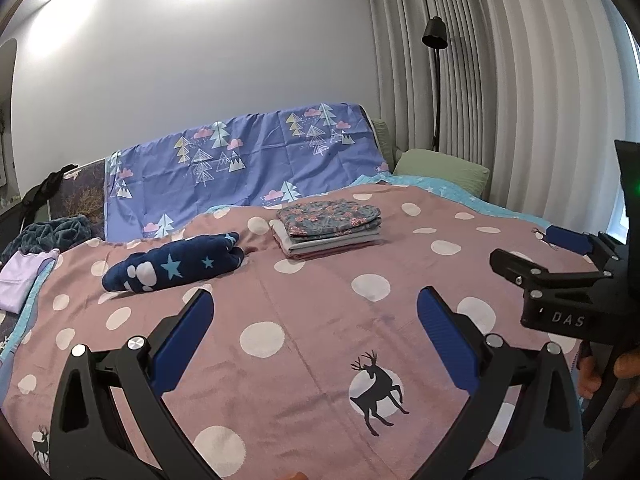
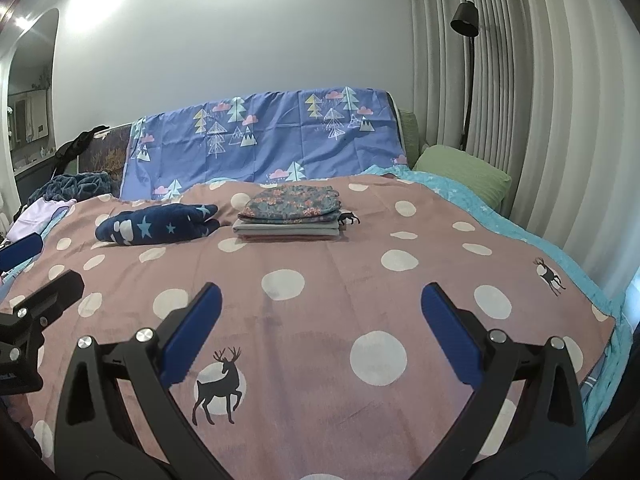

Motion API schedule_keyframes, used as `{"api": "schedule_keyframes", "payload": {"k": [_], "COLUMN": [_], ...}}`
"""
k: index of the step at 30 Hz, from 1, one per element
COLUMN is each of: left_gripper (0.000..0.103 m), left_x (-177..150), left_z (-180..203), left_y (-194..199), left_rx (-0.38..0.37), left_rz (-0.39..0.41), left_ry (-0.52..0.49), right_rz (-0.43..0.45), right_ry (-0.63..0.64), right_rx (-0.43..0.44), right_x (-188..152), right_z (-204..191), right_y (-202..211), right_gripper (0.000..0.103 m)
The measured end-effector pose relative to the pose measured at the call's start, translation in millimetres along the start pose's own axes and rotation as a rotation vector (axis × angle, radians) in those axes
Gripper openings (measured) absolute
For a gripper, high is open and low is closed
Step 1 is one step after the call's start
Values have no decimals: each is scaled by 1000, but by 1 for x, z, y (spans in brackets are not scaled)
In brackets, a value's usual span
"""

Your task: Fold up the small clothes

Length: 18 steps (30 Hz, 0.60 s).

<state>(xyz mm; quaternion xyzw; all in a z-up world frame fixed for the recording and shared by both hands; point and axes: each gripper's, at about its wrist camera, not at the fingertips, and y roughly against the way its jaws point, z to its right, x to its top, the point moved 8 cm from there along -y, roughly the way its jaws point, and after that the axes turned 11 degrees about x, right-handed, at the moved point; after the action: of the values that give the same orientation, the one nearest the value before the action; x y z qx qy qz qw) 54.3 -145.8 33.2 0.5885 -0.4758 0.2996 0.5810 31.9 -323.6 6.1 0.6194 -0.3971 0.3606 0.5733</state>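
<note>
A stack of folded clothes (image 1: 328,228) with a floral piece on top lies at the far middle of the bed; it also shows in the right wrist view (image 2: 290,216). A crumpled navy garment with stars (image 1: 176,266) lies left of the stack, also seen in the right wrist view (image 2: 156,226). My left gripper (image 1: 314,300) is open and empty above the pink dotted bedspread (image 1: 320,320). My right gripper (image 2: 320,294) is open and empty, well short of the stack. The right gripper also shows at the right edge of the left wrist view (image 1: 560,256).
A lilac garment (image 1: 20,280) and a dark teal blanket (image 1: 56,232) lie at the bed's far left. A blue tree-print sheet (image 1: 248,168) covers the headboard. A green pillow (image 1: 440,172), a floor lamp (image 1: 436,36) and curtains (image 1: 520,100) stand at the right.
</note>
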Motion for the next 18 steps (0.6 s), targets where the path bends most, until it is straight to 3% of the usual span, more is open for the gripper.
{"api": "schedule_keyframes", "payload": {"k": [18], "left_gripper": [102], "left_x": [-15], "left_z": [6], "left_y": [-17], "left_rx": [-6], "left_rz": [-66], "left_ry": [15], "right_rz": [-58], "right_ry": [-22], "right_rx": [-13], "right_x": [-17], "right_z": [7], "right_y": [-20], "right_gripper": [101]}}
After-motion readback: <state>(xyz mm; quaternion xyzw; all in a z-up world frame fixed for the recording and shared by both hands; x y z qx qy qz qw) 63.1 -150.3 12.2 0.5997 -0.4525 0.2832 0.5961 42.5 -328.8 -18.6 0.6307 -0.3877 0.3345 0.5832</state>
